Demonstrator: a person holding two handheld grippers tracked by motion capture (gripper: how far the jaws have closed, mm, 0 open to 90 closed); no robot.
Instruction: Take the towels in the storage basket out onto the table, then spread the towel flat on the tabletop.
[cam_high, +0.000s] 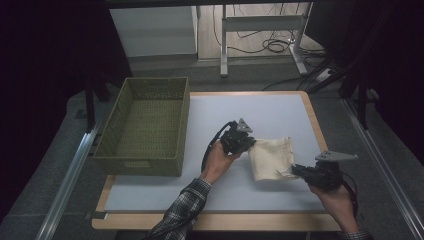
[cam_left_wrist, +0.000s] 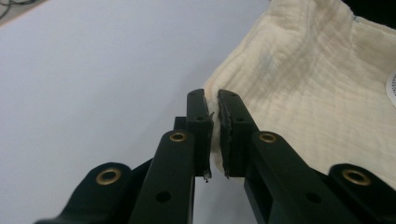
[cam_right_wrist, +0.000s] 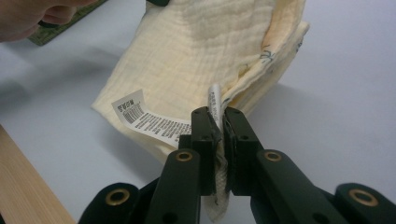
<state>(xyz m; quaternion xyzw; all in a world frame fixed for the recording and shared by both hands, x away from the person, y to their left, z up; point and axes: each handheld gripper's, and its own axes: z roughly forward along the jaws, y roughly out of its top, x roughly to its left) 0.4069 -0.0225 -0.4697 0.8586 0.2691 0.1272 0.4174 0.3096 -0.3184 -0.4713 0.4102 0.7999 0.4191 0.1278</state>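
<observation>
Cloth: a cream muslin cloth (cam_high: 271, 158), folded, on the white table mat (cam_high: 165, 192) right of the woven basket (cam_high: 142, 161).
Left gripper (cam_high: 246, 142): jaws clamped on the cloth's far left corner.
Right gripper (cam_high: 295, 170): jaws pinched on the near right edge, beside the care label (cam_right_wrist: 149, 119).
Done: both corners gripped, the cloth partly raised.
Left: judging by the layout, carrying it into the basket, which holds nothing.

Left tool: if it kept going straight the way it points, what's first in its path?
The cream muslin cloth it already pinches; past that, probably the right tool at the opposite corner, though depth is unclear.
</observation>
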